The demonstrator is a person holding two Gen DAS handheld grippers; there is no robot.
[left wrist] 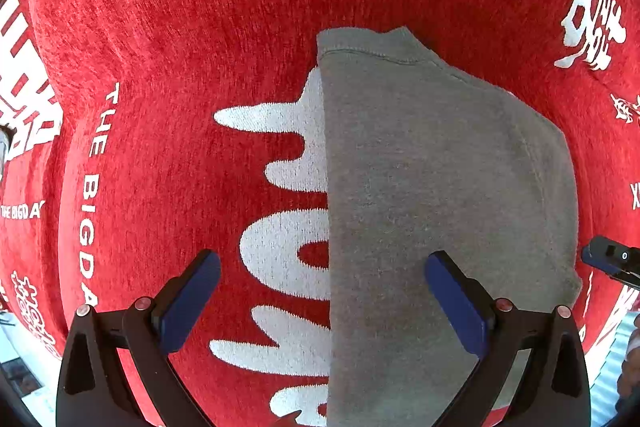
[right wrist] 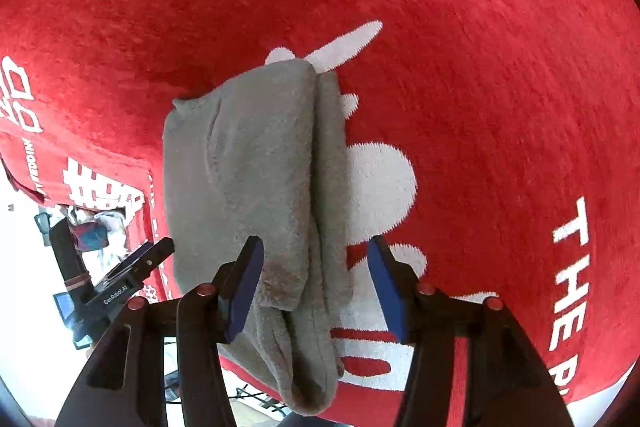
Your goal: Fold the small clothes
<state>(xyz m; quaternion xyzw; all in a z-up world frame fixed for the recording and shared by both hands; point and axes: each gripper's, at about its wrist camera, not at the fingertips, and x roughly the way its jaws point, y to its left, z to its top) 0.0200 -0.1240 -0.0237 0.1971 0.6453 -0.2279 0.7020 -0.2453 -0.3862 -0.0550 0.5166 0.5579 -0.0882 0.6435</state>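
Observation:
A small grey garment [left wrist: 440,187] lies folded on a red cloth with white lettering [left wrist: 200,27]. My left gripper [left wrist: 322,259] points straight down over the garment's straight left edge. It is open, with one finger above the red cloth and the other above the grey fabric. In the right wrist view the garment [right wrist: 248,155] shows as stacked grey layers with a rolled fold along its right side. My right gripper [right wrist: 316,245] is open; the near end of the garment lies between its blue pads [right wrist: 384,283], which do not press on it. A tip of the right gripper [left wrist: 612,261] shows at the left view's right edge.
The red cloth [right wrist: 500,87] covers the whole work surface and drops off at the lower left of the right wrist view. Beyond that edge is a bright floor with a pile of mixed items [right wrist: 92,227]. The left gripper [right wrist: 136,267] hangs there beside the garment.

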